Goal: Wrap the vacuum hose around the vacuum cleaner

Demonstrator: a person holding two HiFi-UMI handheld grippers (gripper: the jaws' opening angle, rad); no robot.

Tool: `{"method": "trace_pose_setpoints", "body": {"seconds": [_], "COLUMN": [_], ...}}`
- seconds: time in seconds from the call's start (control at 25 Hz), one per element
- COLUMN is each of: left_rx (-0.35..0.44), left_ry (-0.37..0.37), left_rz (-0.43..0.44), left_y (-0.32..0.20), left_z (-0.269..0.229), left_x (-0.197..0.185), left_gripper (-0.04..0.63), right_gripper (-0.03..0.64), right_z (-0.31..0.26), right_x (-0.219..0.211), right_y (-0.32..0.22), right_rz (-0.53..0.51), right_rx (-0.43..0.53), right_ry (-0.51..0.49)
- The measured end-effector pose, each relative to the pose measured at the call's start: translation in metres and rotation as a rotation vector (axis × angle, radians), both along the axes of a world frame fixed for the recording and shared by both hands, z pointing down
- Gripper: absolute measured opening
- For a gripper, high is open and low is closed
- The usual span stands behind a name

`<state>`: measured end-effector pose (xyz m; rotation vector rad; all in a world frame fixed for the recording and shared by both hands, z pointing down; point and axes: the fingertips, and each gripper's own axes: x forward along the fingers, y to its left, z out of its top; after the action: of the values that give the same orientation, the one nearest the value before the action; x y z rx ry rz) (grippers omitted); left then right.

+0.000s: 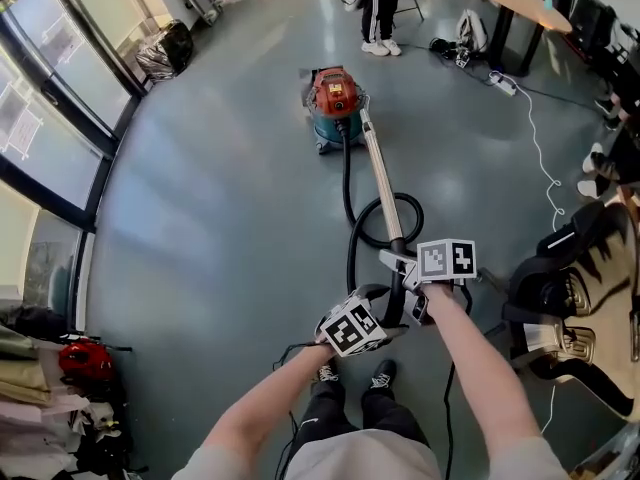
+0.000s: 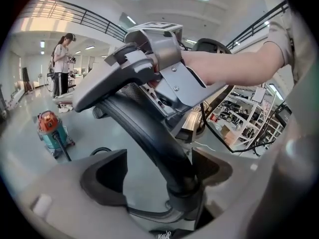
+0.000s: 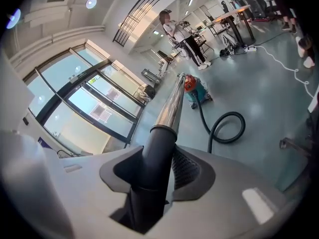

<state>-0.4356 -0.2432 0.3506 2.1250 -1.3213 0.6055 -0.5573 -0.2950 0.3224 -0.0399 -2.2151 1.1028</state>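
Right gripper (image 3: 157,171): jaws closed on the dark cuff of the wand (image 3: 158,146), both pads against it. The metal tube (image 3: 172,101) runs out ahead towards the vacuum cleaner (image 1: 333,103).

Left gripper (image 2: 159,176): jaws stand apart. The curved handle (image 2: 149,133) passes between them, close against the right-hand pad; the other pad is well clear. No squeeze is seen here.

Hose (image 1: 346,178): attached at the cleaner, laid across the floor, one loose loop near the wand's middle, then back to the handle. None of it is wound on the canister.

Step judged: handle end lifted, wrapping not yet begun. The cleaner sits well apart from the grippers, up the floor.

Next move judged to call for: a firm hold by the left jaws, the handle end carried over to the canister, slack fed round the body in even turns without kinking the loop.

Count: one cleaner, one hose, one wand, one floor loop, two grippers. One standing person (image 1: 378,8) is noted beyond the cleaner.
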Motion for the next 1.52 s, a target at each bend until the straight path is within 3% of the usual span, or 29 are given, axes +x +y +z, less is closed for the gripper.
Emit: {"method": "trace_pose_setpoints", "body": {"seconds": [0.12,0.24,0.36,0.68,0.84,1.0,1.12,1.24,1.36,1.52], "left_rx": [0.013,0.017,-0.018,0.012,0.006,-0.032,-0.054,-0.055,-0.086,-0.140], "left_ry": [0.019,0.034,-0.019,-0.448,-0.667,-0.772,-0.769,-0.741,-0.685,-0.569], "left_rz": [0.017,-0.004,-0.005,0.161,0.363,0.538,0.580,0.591,0.558,0.437], "left_y": [-0.025,-0.034,-0.035,-0.105,-0.139,-0.160,-0.175,-0.183,-0.191,-0.203], "left_z": [-0.011,-0.014,-0.006,-0.008,-0.001,0.020,0.033,0.039,0.043,0.049], "left_x": [-0.001,-0.027,-0.069,-0.227,-0.278,-0.303,-0.313,-0.319,-0.329,-0.332], "left_gripper": [0.391,0.403,0.402,0.402,0.402,0.402,0.394,0.161,0.160,0.150], "right_gripper": [0.189,0.184,0.178,0.170,0.170,0.169,0.169,0.170,0.173,0.191], "right_z": [-0.009,-0.010,-0.004,0.011,-0.001,-0.014,-0.022,-0.024,-0.022,-0.011], "right_x": [0.001,-0.001,-0.001,-0.024,-0.045,-0.065,-0.076,-0.088,-0.104,-0.122], "right_y": [-0.028,-0.052,-0.074,-0.078,-0.079,-0.092,-0.101,-0.116,-0.144,-0.194], "right_rz": [-0.016,-0.039,-0.069,-0.358,-0.486,-0.599,-0.682,-0.743,-0.800,-0.885], "right_rx": [0.028,0.063,0.108,0.275,0.318,0.344,0.335,0.340,0.396,0.594], "right_ry": [-0.003,0.016,0.056,0.223,0.254,0.275,0.267,0.251,0.240,0.223]}}
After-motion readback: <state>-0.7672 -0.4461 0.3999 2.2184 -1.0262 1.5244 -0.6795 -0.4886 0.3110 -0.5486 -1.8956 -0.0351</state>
